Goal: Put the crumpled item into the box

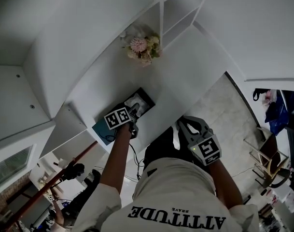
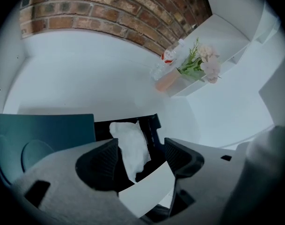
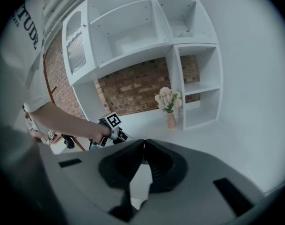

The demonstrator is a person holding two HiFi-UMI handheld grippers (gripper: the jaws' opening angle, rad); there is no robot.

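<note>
The left gripper (image 1: pixel 134 112) hangs over an open black box (image 1: pixel 149 100) on a white countertop (image 1: pixel 185 71), its jaws spread wide. In the left gripper view, the left gripper (image 2: pixel 141 156) frames a crumpled white item (image 2: pixel 132 146), apparently paper or tissue, which lies inside the box (image 2: pixel 152 124). The item sits in the gap between the parted jaws, and neither pad presses on it. From the head view the crumpled item (image 1: pixel 137 105) shows as a pale patch within the box's dark walls, just past the gripper's tips. A teal panel (image 2: pixel 44 130) adjoins the box on its left side in the left gripper view.

The right gripper (image 1: pixel 186 125) is held well apart from the box, off the countertop's near edge and close to the person's body. In its own view the right gripper (image 3: pixel 143 161) has its jaws pressed together with nothing between them.

Beyond the box, toward the back of the countertop, stands a vase of pale pink flowers (image 1: pixel 143 47), with a clear bottle (image 2: pixel 172 53) just beside it, in front of a brick wall (image 2: pixel 109 8). White open shelving (image 3: pixel 133 32) rises behind the flowers.
</note>
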